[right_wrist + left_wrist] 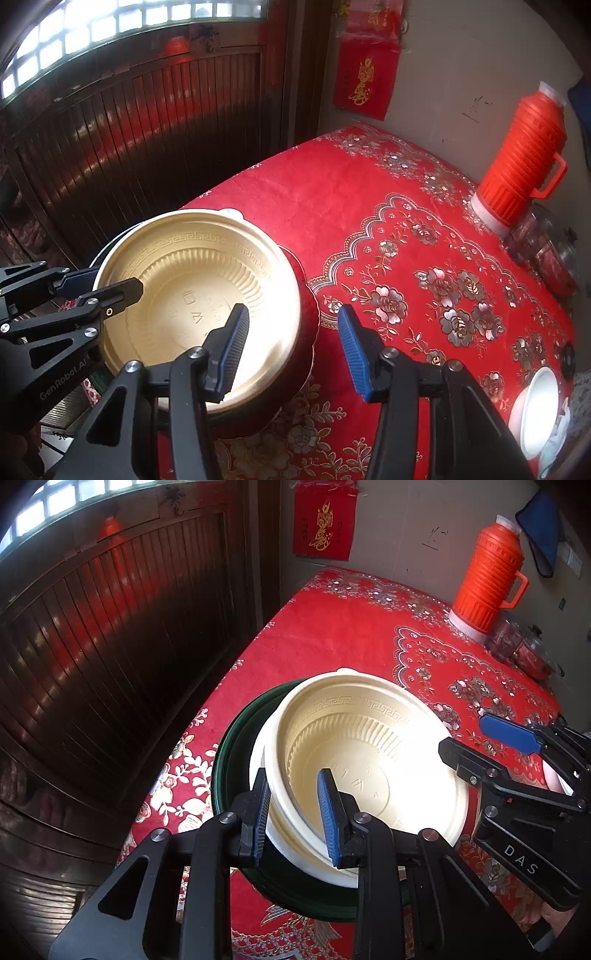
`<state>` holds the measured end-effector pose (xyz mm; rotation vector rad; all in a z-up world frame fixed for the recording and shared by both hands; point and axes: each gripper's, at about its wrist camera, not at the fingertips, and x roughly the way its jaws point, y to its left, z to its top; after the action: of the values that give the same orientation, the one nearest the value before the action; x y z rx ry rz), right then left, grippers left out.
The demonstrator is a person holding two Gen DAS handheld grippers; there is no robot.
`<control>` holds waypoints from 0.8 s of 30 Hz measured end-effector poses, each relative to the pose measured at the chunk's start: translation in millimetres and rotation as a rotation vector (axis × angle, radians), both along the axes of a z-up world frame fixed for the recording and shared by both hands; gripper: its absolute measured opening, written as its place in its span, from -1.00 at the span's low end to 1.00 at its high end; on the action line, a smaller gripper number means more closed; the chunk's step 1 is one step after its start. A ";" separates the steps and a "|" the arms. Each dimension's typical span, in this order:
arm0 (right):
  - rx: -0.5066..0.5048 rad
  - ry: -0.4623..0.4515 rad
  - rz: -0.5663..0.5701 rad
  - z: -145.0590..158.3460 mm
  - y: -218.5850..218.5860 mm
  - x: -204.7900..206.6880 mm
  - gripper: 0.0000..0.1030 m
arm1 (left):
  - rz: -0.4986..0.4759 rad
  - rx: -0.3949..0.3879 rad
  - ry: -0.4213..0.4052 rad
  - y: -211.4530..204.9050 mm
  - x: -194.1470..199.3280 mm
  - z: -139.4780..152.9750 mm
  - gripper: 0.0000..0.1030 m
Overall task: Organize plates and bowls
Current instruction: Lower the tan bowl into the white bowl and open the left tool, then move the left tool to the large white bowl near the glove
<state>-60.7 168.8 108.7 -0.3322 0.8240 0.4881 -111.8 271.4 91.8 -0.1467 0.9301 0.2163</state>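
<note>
On the red desk [369, 192], a cream bowl [369, 760] sits nested in a green plate [236, 738]. Left tool [295, 812], marked "GenRobot.AI", straddles the bowl's rim, barely parted; right tool [295, 343], marked "DAS", stands spread around nothing.

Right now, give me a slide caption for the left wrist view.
Left gripper straddles the cream bowl rim, stacked over a green plate on the red tablecloth.

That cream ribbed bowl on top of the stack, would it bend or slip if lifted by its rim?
The cream bowl looks like thin moulded plastic: probably light and flexible at the rim. Its glossy surface may slip. Nested in the stack, it seems unlikely to tip.
</note>
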 end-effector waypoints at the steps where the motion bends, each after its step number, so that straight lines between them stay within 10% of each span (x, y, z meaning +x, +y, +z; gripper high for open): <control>1: 0.005 0.000 -0.001 0.6 -0.8 -0.3 -0.02 | 0.001 -0.004 -0.006 -0.1 -0.7 1.2 -0.40; 7: 0.026 0.006 0.003 2.0 -4.3 -3.6 0.06 | 0.040 0.024 -0.100 -0.3 -9.8 18.8 0.25; 24: 0.082 -0.013 -0.088 16.3 -63.8 -7.9 0.14 | -0.054 -0.013 -0.154 -53.7 -0.4 36.4 0.25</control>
<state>-68.6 105.0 125.1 -0.2228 0.7998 0.4359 -112.2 217.7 128.3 -0.1481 0.7819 0.1464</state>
